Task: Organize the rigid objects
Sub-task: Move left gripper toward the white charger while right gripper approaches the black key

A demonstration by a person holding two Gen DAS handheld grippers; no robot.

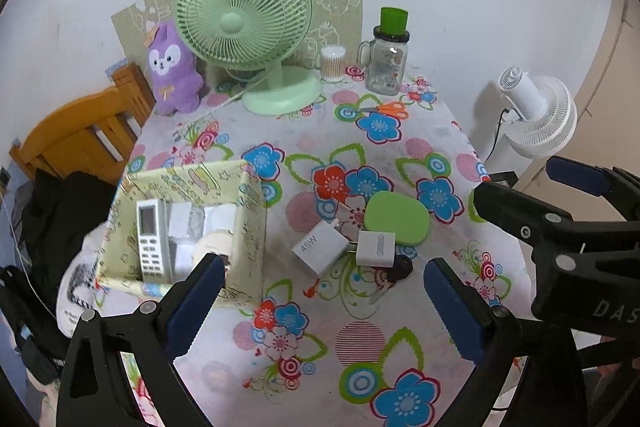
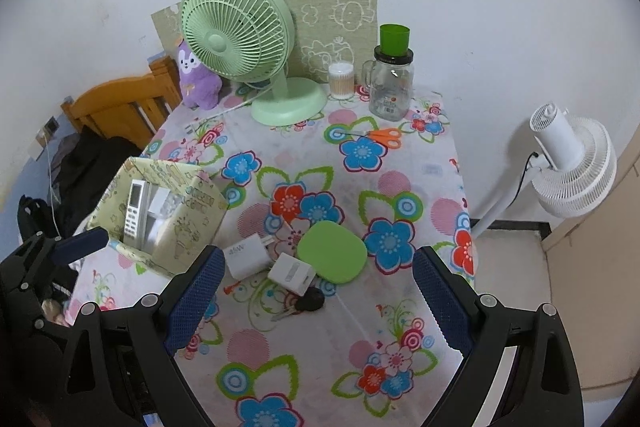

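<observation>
**Small hard items waited beside the box**

Both the left gripper (image 1: 322,291) and right gripper (image 2: 318,283) hung with jaws wide apart, holding nothing. On the flowered tablecloth (image 1: 400,163) lay two white plastic charger cubes (image 1: 320,247), a smooth green oval case (image 1: 396,219) and a dark key (image 1: 400,269), near the patterned fabric box (image 1: 252,227). The chargers looked light, stiff and slick; their flat sides seemed the safest hold.

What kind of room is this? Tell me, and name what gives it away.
Probably a lived-in home room, perhaps a bedroom: a floral-clothed table holds a green desk fan and a purple plush toy, beside a wooden headboard-like frame.
</observation>
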